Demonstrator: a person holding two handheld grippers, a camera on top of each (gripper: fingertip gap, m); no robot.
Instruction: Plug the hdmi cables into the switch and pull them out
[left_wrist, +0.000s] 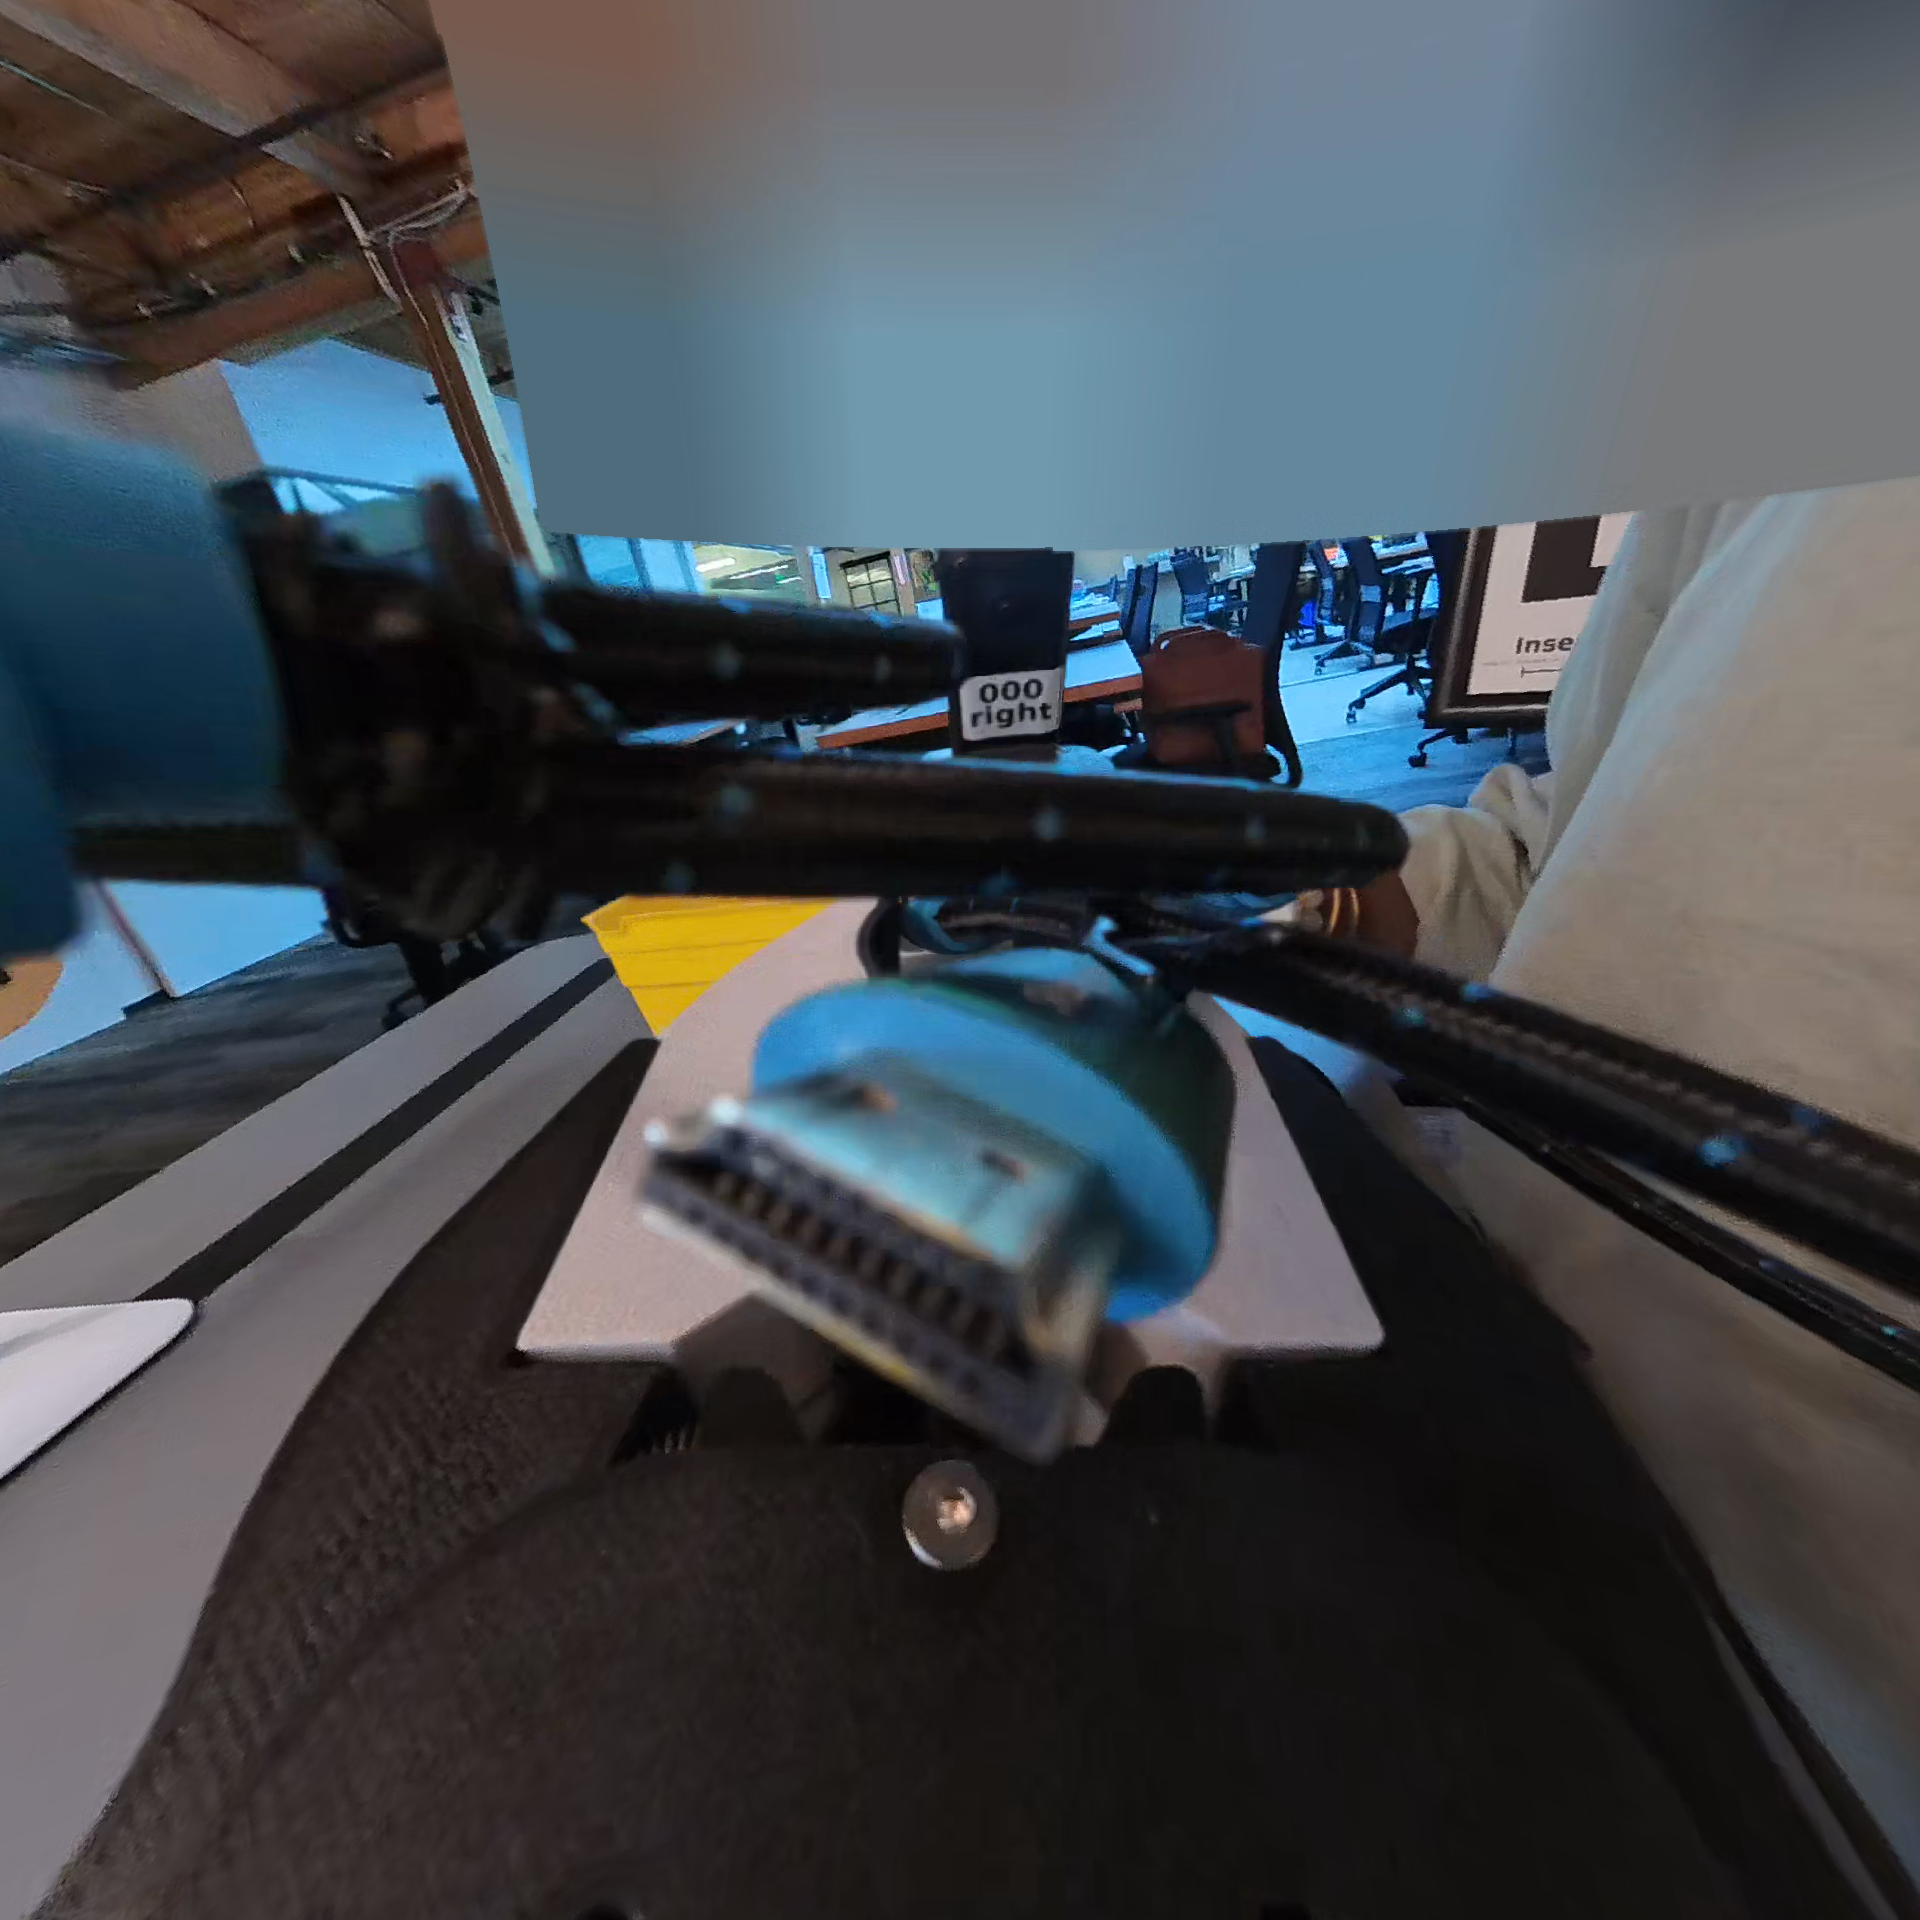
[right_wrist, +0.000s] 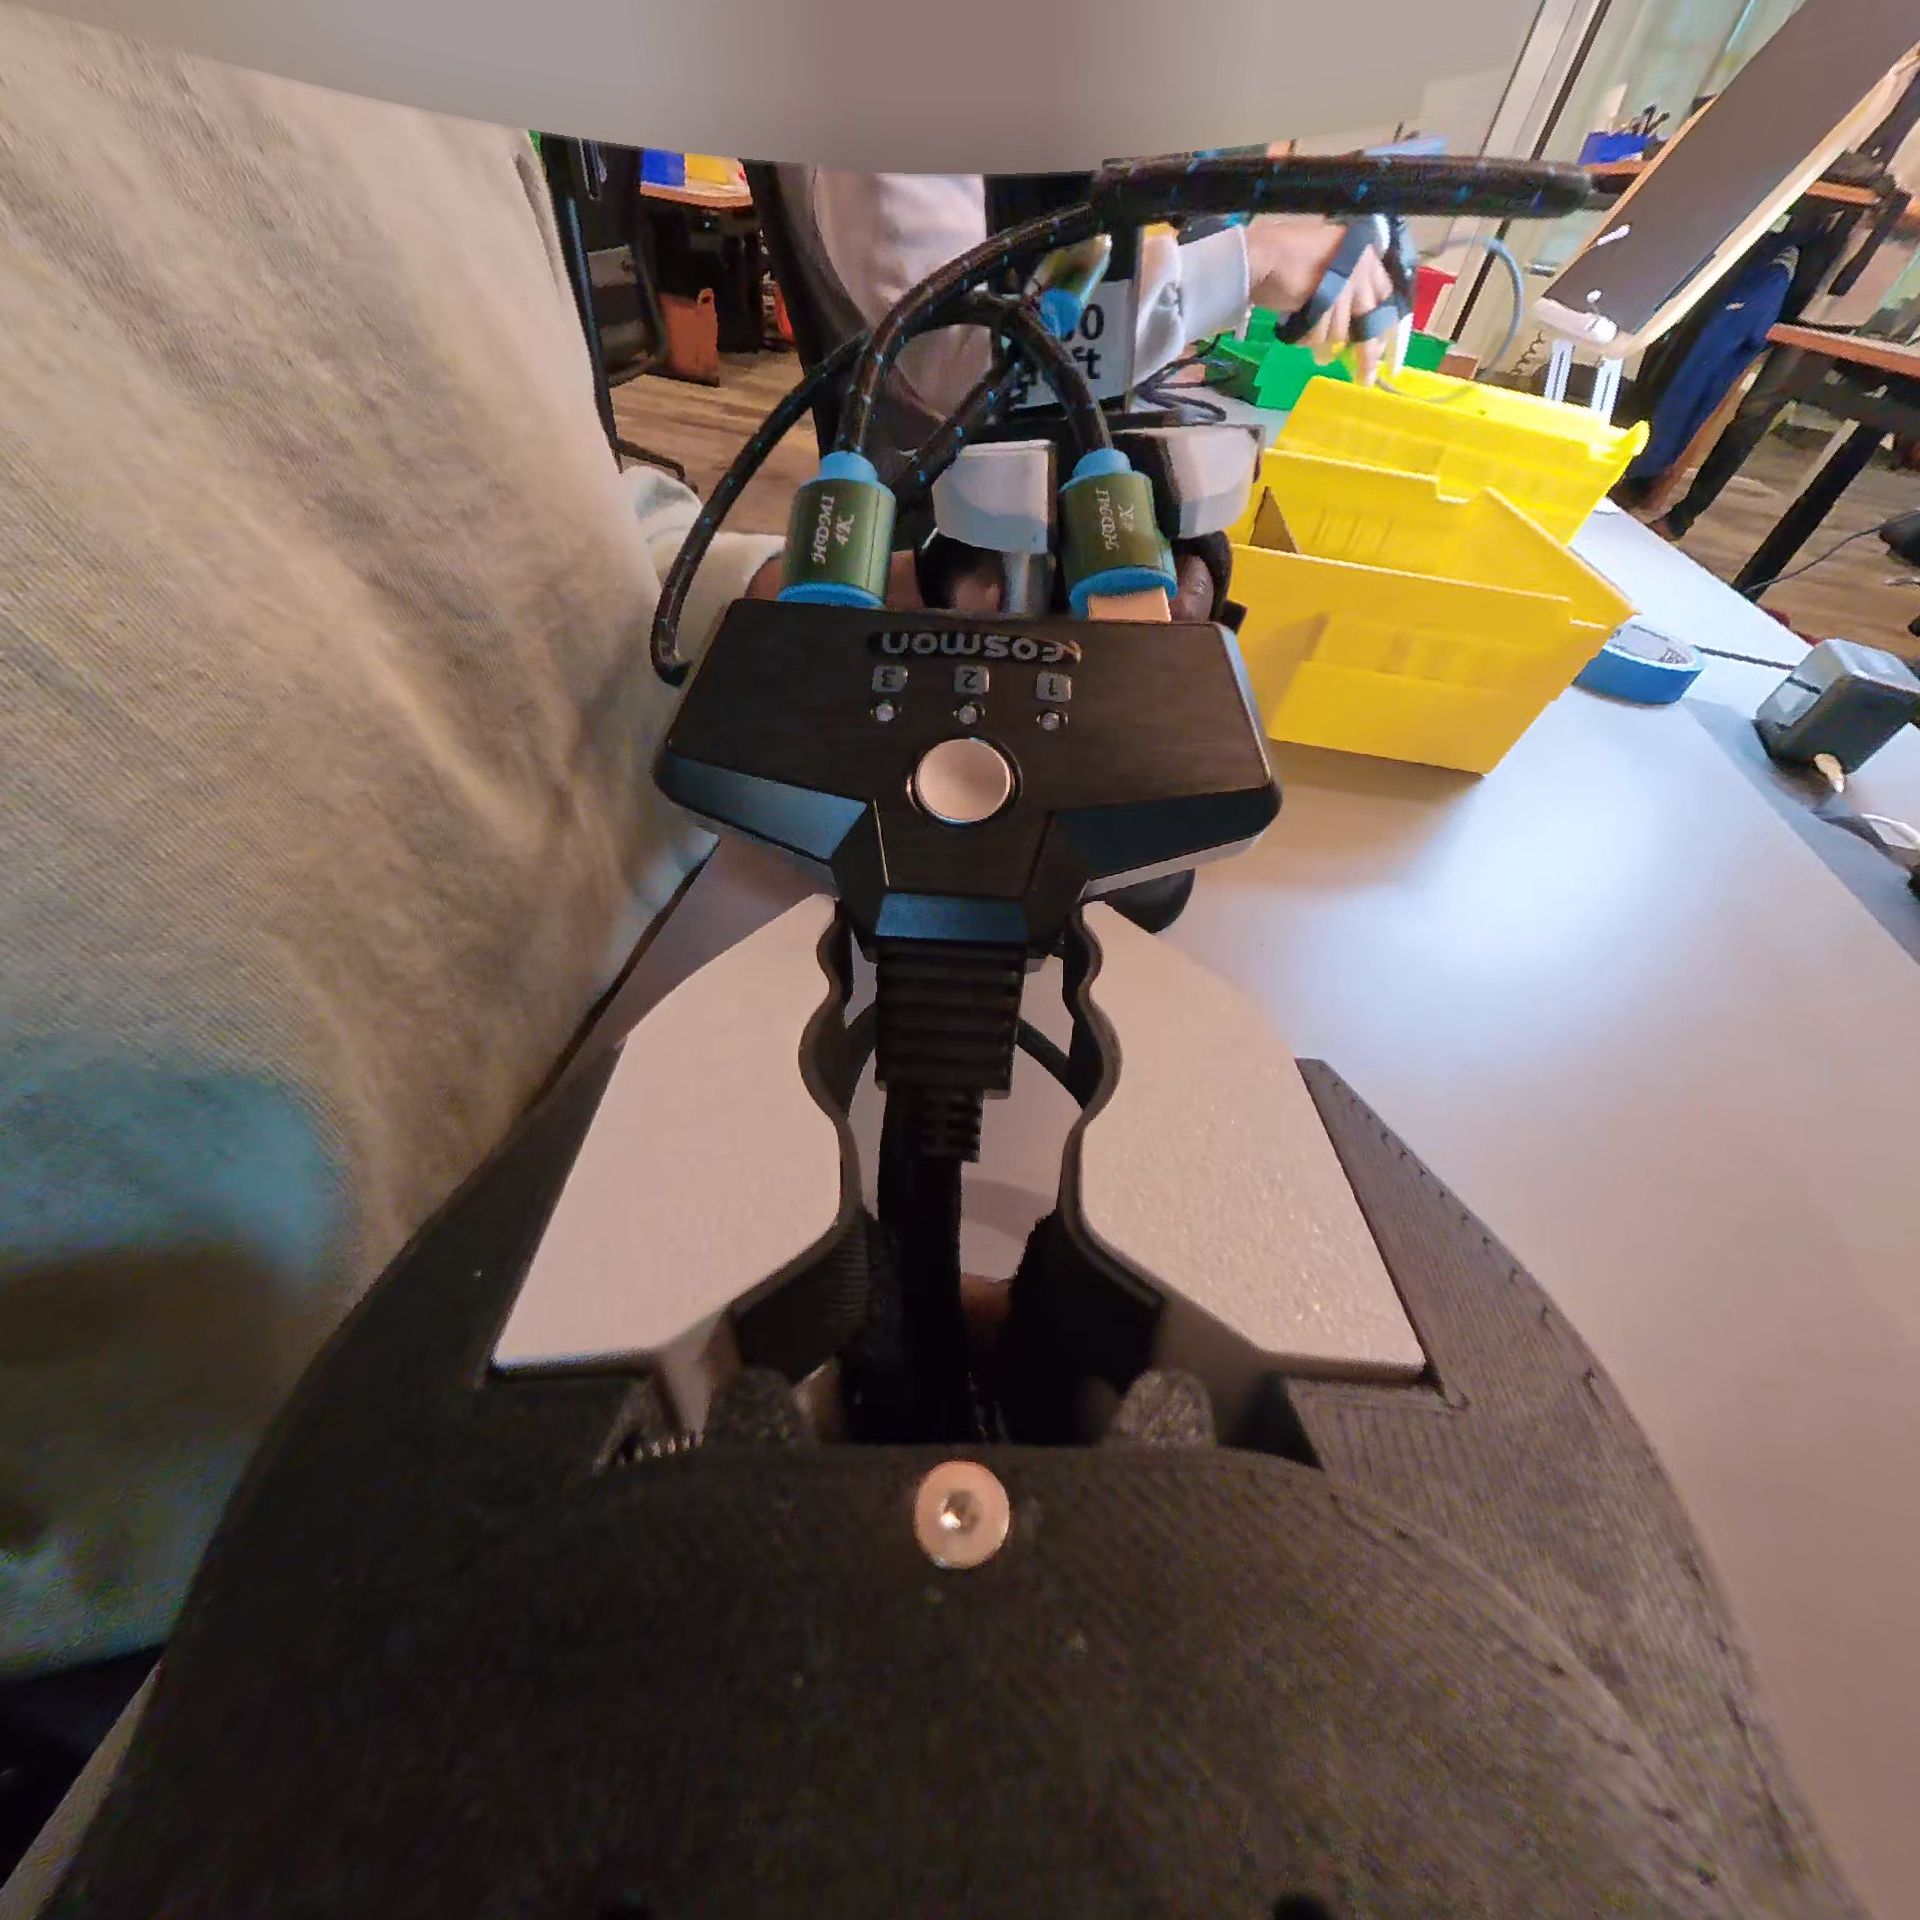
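Jaws of the right gripper (right_wrist: 961, 997) are clamping the switch (right_wrist: 966, 727) by its tail, ports facing away. Jaws of the left gripper (right_wrist: 1091, 488), just beyond, are gripping the right-hand plug (right_wrist: 1117, 540), whose long axis is lying in line with its port, metal tip partly showing.

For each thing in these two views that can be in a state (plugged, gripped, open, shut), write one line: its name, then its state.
Left plug: seated in the switch.
Right plug: metal tip showing, not fully in; left gripper behind it.
Loose plug: unplugged, held by shut left gripper.
Switch: held off the table by its cable stub.
Right gripper: shut on the stub.
Yellow bin: open-topped.
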